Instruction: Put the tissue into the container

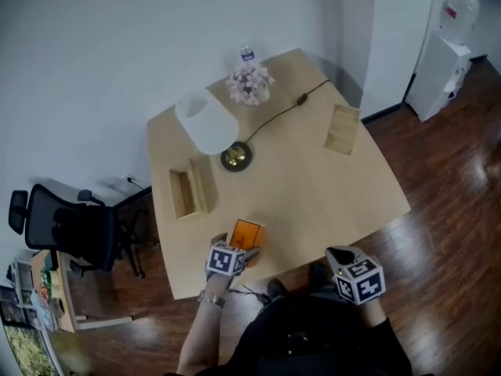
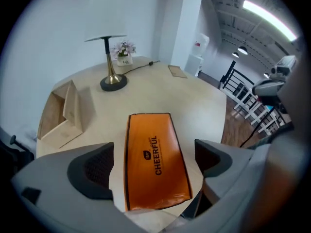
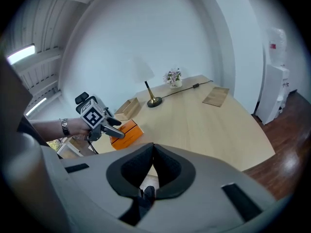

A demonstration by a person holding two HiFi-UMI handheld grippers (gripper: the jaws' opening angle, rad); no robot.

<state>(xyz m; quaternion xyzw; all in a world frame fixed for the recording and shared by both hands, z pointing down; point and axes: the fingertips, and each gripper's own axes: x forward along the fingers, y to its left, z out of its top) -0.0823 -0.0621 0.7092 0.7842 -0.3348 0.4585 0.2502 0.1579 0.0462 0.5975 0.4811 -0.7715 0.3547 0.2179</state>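
Observation:
An orange tissue pack [image 1: 247, 232] lies flat near the table's front edge. In the left gripper view the pack [image 2: 155, 159] sits between the two wide-spread jaws of my left gripper [image 2: 153, 163], and a gap shows on each side. The left gripper [image 1: 237, 247] is open. A wooden box container [image 1: 192, 189] stands open-topped just beyond and left of the pack, and shows as the container [image 2: 60, 113] in the left gripper view. My right gripper [image 1: 340, 254] hangs off the table's front edge, its jaws shut [image 3: 153, 152] with nothing between them.
A lamp [image 1: 207, 122] with a brass base [image 1: 236, 156] stands behind the container, its cord running to the far edge. Flowers [image 1: 250, 84] and a bottle [image 1: 247, 53] sit at the far corner. A flat wooden board [image 1: 342, 129] lies far right. An office chair [image 1: 70, 225] stands left of the table.

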